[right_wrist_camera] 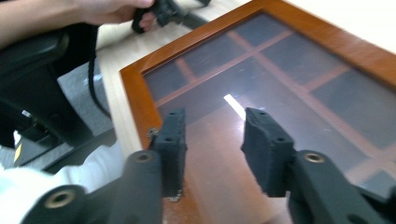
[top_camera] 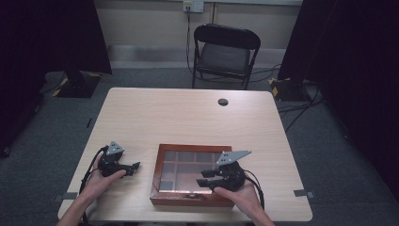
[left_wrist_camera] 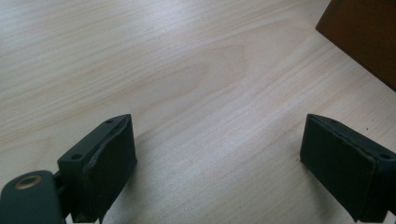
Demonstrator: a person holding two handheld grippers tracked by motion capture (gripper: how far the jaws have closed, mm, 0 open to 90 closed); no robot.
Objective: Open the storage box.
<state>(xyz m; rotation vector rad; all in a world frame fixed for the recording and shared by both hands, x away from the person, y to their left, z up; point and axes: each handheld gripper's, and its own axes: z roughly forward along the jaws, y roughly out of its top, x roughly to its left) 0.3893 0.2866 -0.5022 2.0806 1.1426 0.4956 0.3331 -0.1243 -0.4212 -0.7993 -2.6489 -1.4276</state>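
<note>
A brown wooden box [top_camera: 193, 147] with a glass lid over several compartments lies on the table's near middle. My right gripper [top_camera: 203, 178] hovers above its near right part and points left. Its jaws [right_wrist_camera: 212, 140] stand partly apart over the glass [right_wrist_camera: 280, 74] with nothing between them. A small metal latch [right_wrist_camera: 153, 133] sits on the box's frame [right_wrist_camera: 135, 88] by one fingertip. My left gripper [top_camera: 135, 167] rests on the table left of the box, jaws [left_wrist_camera: 217, 158] wide open over bare wood. A corner of the box [left_wrist_camera: 364, 32] shows beyond it.
The light wooden table [top_camera: 188, 117] has a cable hole [top_camera: 223, 101] at the back. A black folding chair [top_camera: 225, 52] stands behind it. Cables trail over the grey floor at the right, and dark curtains hang on both sides.
</note>
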